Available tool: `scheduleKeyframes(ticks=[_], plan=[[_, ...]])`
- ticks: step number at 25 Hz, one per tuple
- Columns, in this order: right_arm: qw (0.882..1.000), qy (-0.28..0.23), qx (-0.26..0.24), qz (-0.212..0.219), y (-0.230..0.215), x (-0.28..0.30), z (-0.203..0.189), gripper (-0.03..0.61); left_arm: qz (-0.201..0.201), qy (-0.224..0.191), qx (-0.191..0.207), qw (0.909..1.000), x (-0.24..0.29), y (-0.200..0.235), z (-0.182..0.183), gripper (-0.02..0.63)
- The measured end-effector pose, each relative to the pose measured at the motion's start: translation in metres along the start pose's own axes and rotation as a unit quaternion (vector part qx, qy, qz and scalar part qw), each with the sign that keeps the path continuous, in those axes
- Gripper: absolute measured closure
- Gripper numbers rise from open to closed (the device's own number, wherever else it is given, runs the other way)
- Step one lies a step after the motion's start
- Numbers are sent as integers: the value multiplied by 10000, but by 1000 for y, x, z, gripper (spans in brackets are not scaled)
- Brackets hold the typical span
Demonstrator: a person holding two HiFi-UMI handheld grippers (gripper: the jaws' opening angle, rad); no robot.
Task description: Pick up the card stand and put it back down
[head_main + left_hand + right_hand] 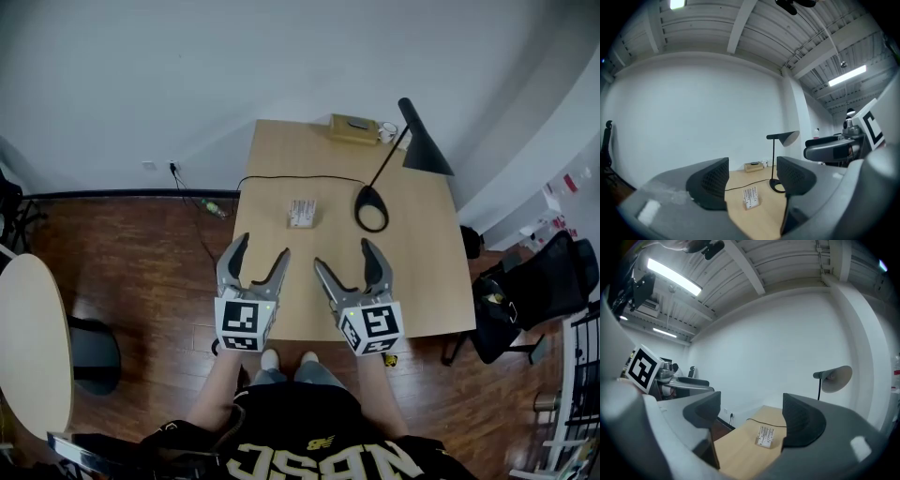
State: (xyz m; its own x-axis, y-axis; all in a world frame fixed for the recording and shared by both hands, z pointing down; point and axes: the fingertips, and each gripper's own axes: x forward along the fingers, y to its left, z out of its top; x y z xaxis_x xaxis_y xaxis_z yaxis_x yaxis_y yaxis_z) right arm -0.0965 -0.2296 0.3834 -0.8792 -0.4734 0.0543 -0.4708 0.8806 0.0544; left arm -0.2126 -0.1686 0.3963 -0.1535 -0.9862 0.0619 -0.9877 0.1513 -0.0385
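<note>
Two open grippers hang over the near end of a wooden table (281, 159), with the card stand (302, 213) standing ahead of them

The left gripper (262, 247) and the right gripper (343, 254) are side by side, each with its jaws spread and nothing between them. Both gripper views show only bare tabletop and the distant stand in the gap. The card stand rests near the middle of the table, just left of the round base of a black lamp (371, 208) and in front of a black cable (300, 178). Its white card carries rows of dark print too small to read. A tan box (353, 127) sits at the far edge by the wall. Each gripper's cube bears black-and-white square markers, and the large pale letters on the person's black top (309, 441) appear upside down and cannot be read for certain
</note>
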Motion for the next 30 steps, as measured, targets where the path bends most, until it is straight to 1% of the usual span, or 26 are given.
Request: scheduleKeyframes(ticks=[4,8,12,14,17,20,24,26,30], plan=[[9996,169,96,221,1,15,-19,160,-36,252,18,9997,10,3,-22,293],[9980,449,206,389,2,27,-49,160,-132,467,-45,9988,20,13,-48,285],[9957,734,348,436,-6,31,-83,161,-239,747,-129,9968,27,19,-78,279],[9947,839,414,428,-11,32,-98,160,-252,916,-134,9954,30,25,-93,258],[9933,967,471,430,-20,34,-119,161,-244,1067,-120,9939,38,37,-110,253],[9914,1128,506,427,-32,38,-141,161,-305,1221,55,9920,50,48,-124,247],[9894,1283,545,415,-47,46,-166,160,-505,1508,406,9864,65,62,-148,241],[9884,1340,573,428,-55,51,-176,160,-695,1602,587,9829,76,67,-157,215],[9857,1482,626,506,-61,62,-196,160,-1181,1708,1007,9730,101,75,-168,198]])
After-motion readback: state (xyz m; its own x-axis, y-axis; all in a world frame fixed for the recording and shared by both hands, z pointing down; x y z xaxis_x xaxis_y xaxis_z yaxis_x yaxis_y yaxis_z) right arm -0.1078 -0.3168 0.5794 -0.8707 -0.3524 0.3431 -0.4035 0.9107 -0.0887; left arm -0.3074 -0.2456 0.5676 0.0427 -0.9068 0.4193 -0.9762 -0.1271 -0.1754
